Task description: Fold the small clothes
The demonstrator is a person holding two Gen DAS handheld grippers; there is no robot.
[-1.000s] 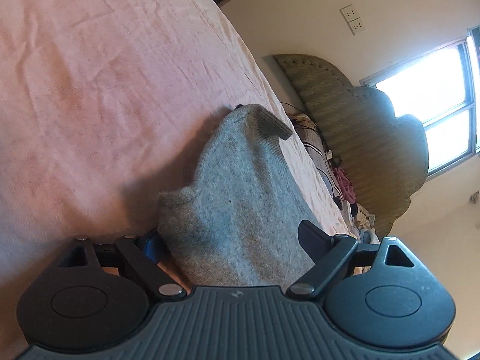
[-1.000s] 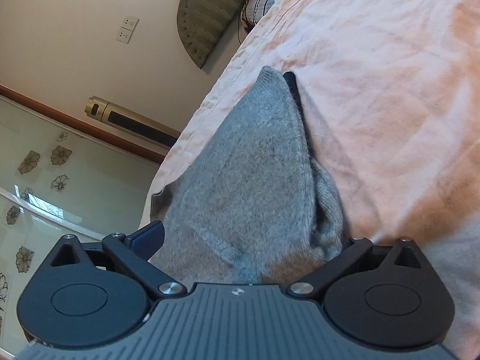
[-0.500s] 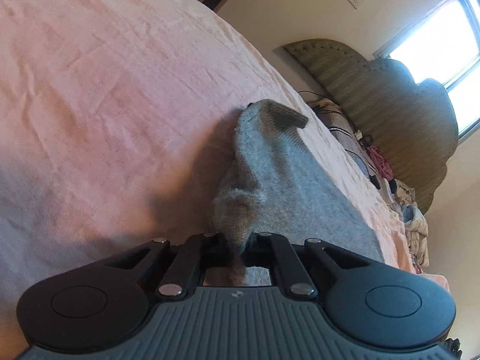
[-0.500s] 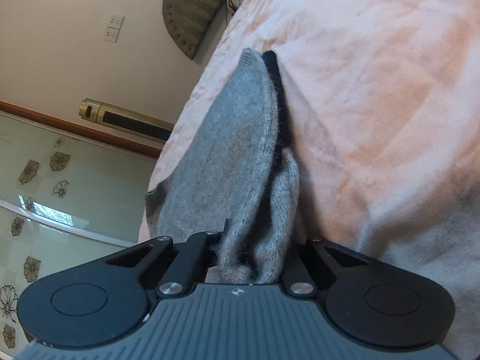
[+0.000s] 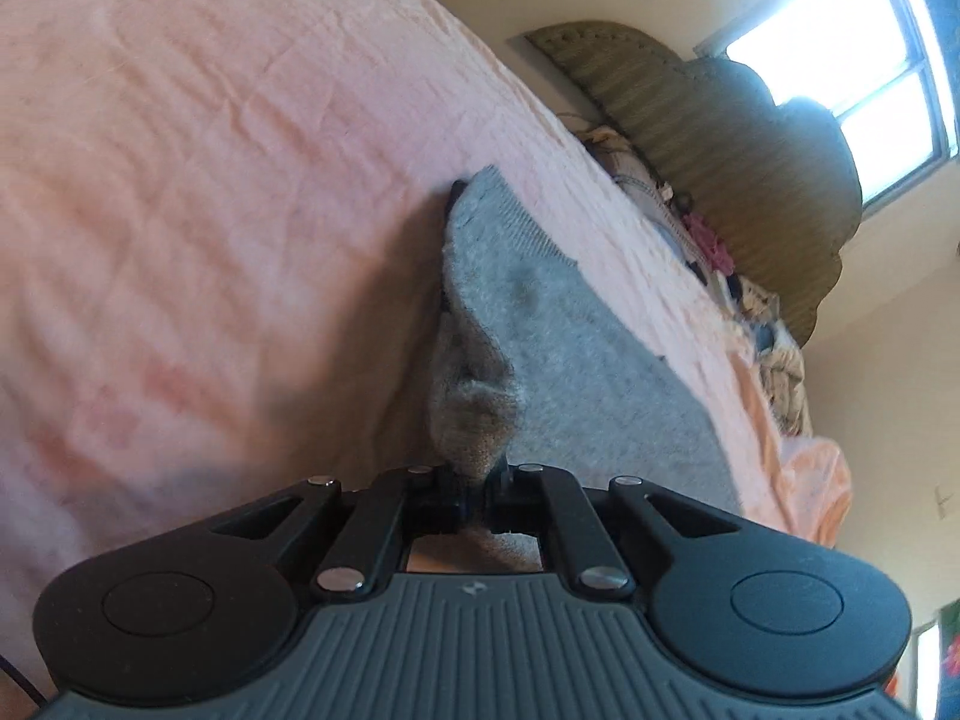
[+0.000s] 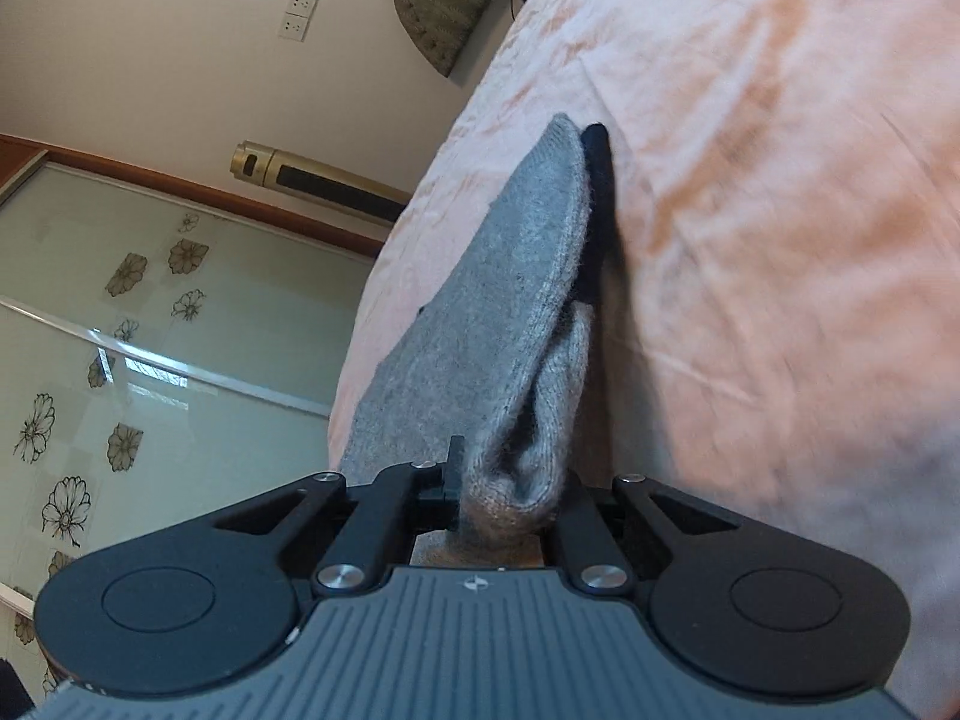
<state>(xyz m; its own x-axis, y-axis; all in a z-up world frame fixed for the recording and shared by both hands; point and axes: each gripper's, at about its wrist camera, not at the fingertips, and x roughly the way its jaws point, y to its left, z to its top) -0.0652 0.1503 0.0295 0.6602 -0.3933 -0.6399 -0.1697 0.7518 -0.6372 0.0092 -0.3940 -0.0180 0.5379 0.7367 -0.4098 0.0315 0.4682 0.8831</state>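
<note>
A small grey knit garment point(image 5: 558, 324) lies on a pink bedsheet point(image 5: 210, 192). My left gripper point(image 5: 477, 480) is shut on a bunched corner of it, and the cloth stretches away from the jaws toward the far end. In the right wrist view the same grey garment point(image 6: 510, 300) runs away from my right gripper point(image 6: 510, 504), which is shut on a thick fold of its near edge. A dark strip point(image 6: 597, 210) shows along the garment's far right edge. The fingertips of both grippers are hidden by the cloth.
The pink bedsheet point(image 6: 780, 210) fills most of both views. An olive padded headboard point(image 5: 750, 150) with a pile of clothes point(image 5: 708, 234) stands at the far end. A bright window point(image 5: 840, 60), a wall with sockets point(image 6: 298, 15) and a floral glass door point(image 6: 120, 360) surround the bed.
Both grippers have closed from open onto the grey garment's near corners. The cloth has since been drawn up into narrower, taut folds.
</note>
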